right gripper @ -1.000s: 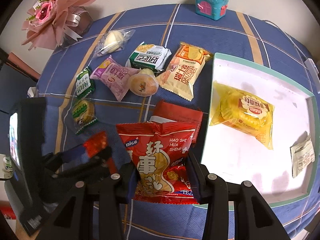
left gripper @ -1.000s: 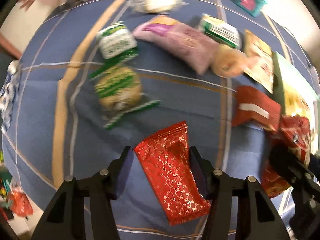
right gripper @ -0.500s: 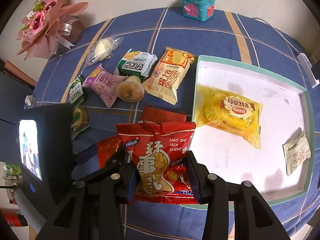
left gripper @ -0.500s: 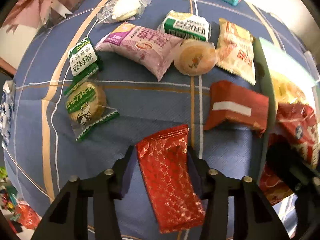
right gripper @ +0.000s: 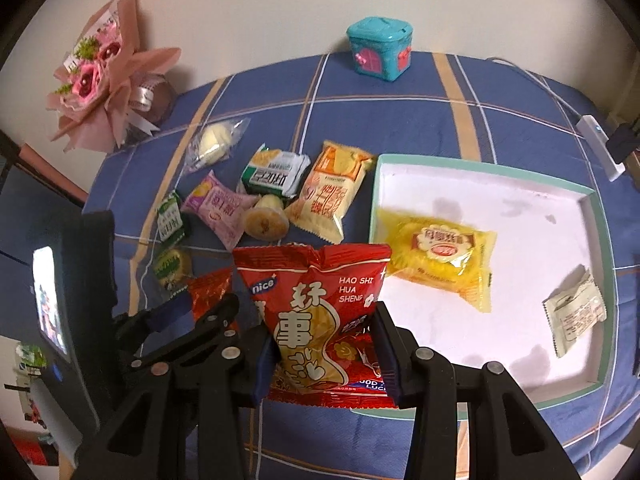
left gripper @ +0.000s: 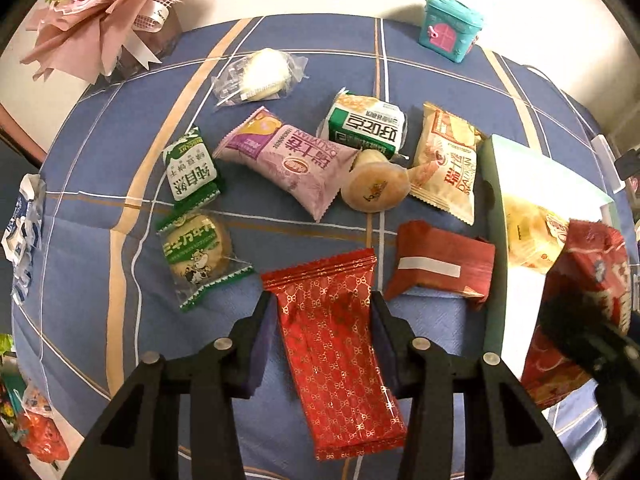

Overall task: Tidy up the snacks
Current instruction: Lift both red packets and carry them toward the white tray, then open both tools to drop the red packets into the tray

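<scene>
Red packet in left claw

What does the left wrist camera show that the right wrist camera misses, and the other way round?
Only left wrist: the folded dark red packet with its pale strip, hidden on the right view behind the peanut bag.
Only right wrist: the tray's whole white floor and the small pale sachet in it.
Both: the yellow packet in the tray, the teal box, both tongs holding red packs.
</scene>
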